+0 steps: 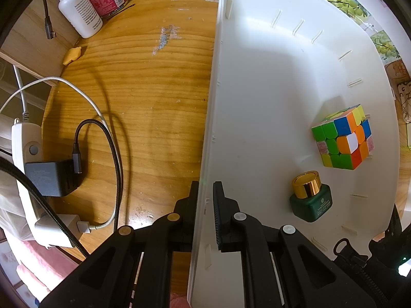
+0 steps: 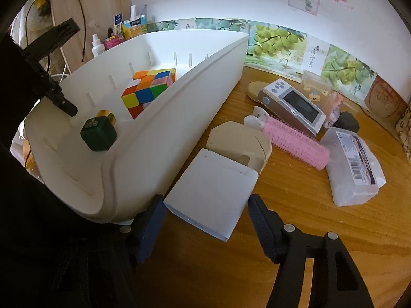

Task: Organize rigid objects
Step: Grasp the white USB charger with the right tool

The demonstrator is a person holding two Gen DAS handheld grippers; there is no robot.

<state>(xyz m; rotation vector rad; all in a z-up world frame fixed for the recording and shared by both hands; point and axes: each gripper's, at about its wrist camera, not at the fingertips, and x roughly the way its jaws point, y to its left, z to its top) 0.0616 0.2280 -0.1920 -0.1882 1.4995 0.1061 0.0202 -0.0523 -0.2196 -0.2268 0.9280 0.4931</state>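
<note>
A white plastic bin (image 1: 269, 77) stands on the wooden desk with a colour cube (image 1: 343, 138) and a green jar with a gold lid (image 1: 312, 200) inside it. My left gripper (image 1: 206, 192) points straight down and is shut on the bin's left wall, one finger outside and one inside. In the right wrist view the bin (image 2: 159, 138) is at the left, holding the cube (image 2: 147, 89) and the jar (image 2: 99, 132). My right gripper (image 2: 205, 202) has its pads against both sides of a flat white box (image 2: 213, 187) lying beside the bin.
Beyond the white box lie a beige block (image 2: 239, 143), a pink hair roller (image 2: 298, 143), a grey screen device (image 2: 292, 102) and a clear plastic case (image 2: 352, 164). Left of the bin are a power strip (image 1: 23, 154), a black charger (image 1: 51, 177) with cables, and a white bottle (image 1: 77, 10).
</note>
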